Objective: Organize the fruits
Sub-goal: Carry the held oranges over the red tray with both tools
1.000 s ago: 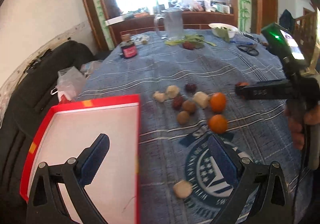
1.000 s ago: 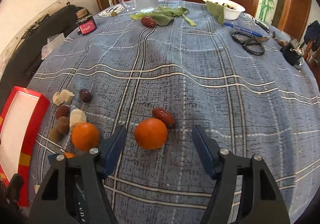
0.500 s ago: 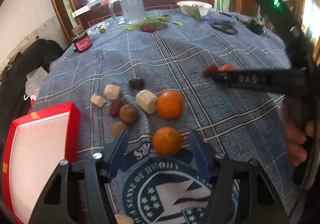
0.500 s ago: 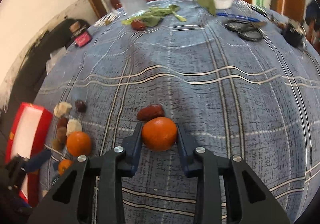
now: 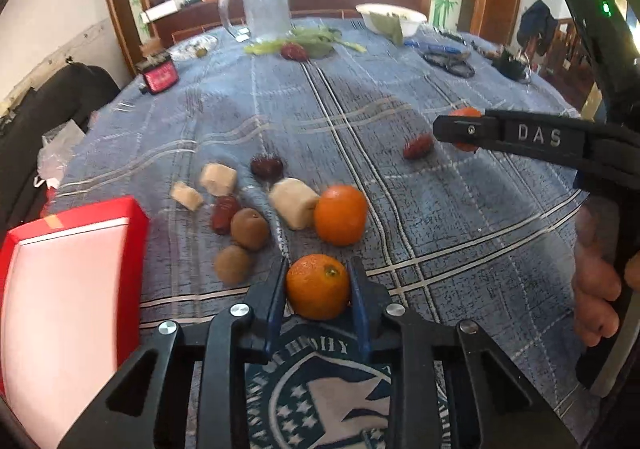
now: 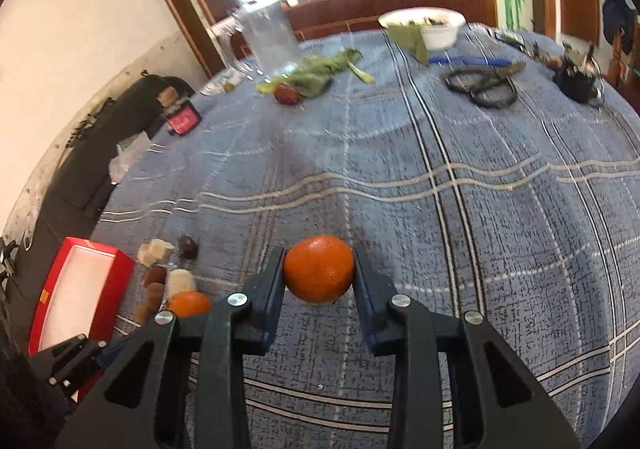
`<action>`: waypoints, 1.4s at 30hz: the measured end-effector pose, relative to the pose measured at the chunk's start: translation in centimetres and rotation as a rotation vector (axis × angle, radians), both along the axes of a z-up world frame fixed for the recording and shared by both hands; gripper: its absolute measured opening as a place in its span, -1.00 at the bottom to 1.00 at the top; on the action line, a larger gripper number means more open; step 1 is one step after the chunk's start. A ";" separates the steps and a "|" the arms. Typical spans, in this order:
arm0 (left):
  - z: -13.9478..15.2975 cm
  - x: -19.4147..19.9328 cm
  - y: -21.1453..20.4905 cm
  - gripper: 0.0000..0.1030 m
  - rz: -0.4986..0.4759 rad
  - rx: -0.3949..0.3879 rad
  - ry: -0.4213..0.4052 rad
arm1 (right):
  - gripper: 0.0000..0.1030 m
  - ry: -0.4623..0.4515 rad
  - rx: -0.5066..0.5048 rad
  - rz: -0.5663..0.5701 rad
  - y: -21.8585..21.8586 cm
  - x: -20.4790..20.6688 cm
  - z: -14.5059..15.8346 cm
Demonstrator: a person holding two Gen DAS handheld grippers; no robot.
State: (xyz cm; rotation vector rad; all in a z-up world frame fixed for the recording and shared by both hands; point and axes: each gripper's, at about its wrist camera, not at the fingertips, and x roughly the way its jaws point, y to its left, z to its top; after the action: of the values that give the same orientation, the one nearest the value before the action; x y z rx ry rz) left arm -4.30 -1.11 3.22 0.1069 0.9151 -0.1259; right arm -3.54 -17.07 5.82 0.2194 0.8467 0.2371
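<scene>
A round table under a blue plaid cloth [image 6: 460,177] fills a wood-trimmed room with a bright window. The left gripper [image 5: 318,291] clamps a glossy orange [image 5: 317,291] resting on the cloth, right of the red box [image 5: 72,281]. The right gripper [image 6: 319,269] pinches a second orange [image 6: 319,268] farther right. Another orange [image 5: 341,214], kiwis [image 5: 250,228] and dates lie between.

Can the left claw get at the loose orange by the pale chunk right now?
Probably not yet: the left claw is shut on an orange. The loose orange lies just ahead, path clear.
</scene>
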 end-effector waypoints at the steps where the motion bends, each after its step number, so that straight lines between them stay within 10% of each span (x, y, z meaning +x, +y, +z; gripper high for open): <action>1: 0.4 -0.2 0.2 -0.43 0.009 0.007 -0.015 | -0.33 -0.015 0.001 0.010 0.2 -0.2 0.2; 15: 5.9 -7.9 14.0 -0.43 0.398 0.172 -0.272 | -0.33 -0.133 -0.040 0.209 7.8 -4.3 2.2; 30: 2.8 -11.6 24.2 -0.43 0.637 0.184 -0.224 | -0.33 -0.043 -0.055 0.592 26.9 -11.1 1.6; 42: 1.5 -12.4 27.6 -0.43 0.692 0.176 -0.215 | -0.33 -0.020 -0.179 0.648 31.0 -13.6 -1.1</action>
State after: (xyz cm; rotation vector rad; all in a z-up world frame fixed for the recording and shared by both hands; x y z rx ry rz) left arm -16.72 26.49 4.77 -0.0373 0.7041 0.5995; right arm -17.17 13.92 4.74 -0.2341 0.8946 0.7634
